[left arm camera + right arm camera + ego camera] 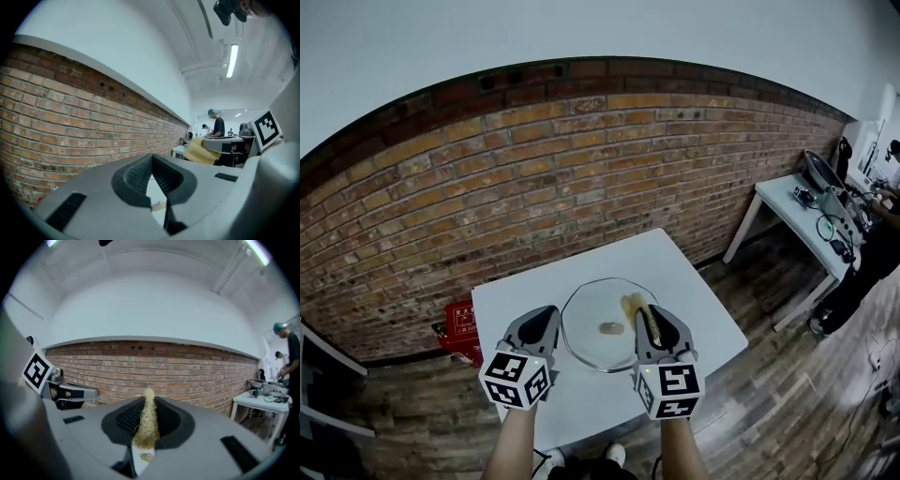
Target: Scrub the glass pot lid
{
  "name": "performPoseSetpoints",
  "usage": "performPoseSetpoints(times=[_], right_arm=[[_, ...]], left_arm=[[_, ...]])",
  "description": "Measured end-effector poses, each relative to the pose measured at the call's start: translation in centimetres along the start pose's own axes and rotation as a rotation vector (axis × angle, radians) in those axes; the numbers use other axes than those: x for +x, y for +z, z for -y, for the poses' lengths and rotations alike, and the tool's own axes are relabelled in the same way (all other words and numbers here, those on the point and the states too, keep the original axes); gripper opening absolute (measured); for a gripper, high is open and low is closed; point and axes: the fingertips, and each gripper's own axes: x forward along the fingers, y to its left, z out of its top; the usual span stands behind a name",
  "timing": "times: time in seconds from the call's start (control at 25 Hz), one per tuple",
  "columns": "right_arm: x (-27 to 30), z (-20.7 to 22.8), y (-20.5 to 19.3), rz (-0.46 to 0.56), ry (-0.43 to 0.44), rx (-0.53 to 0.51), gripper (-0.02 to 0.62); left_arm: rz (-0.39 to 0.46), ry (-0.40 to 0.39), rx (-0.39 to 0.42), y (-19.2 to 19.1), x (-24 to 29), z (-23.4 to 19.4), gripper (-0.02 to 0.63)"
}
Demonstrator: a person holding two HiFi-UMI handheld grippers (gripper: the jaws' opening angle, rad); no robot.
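Right gripper (148,401): jaws clamped on a yellow mesh scrubber (146,425), which pokes out past the tips.
Left gripper (151,164): jaws pressed together, nothing between them.
Glass pot lid (591,305): flat on the white table (689,281), seen between both grippers in the head view.
Backdrop: brick wall (487,187).

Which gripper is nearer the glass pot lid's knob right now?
Right. In the head view, the right gripper, shut on a yellow scrubber, overlaps the lid's right half beside the knob; the left gripper sits outside the lid's left rim, fingers shut, empty.
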Motion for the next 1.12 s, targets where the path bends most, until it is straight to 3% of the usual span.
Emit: performPoseSetpoints(times=[0.48,0.72,1.12], right_arm=[[-3.2,-2.0,8.6,0.14,-0.013,-0.042,0.061],[-4.1,-3.0,10.6,0.195,-0.017,-0.05,0.061],[-3.1,-4.2,10.5,0.194,-0.015,-0.055,0.061]], left_arm=[[0.136,-0.009,0.101,9.0,-4.1,1.5,0.009],[0.174,-0.011,0.126,10.5,-5.2,1.8,0.009],[0.184,-0.007,0.124,10.5,-5.4,0.4,0.009]])
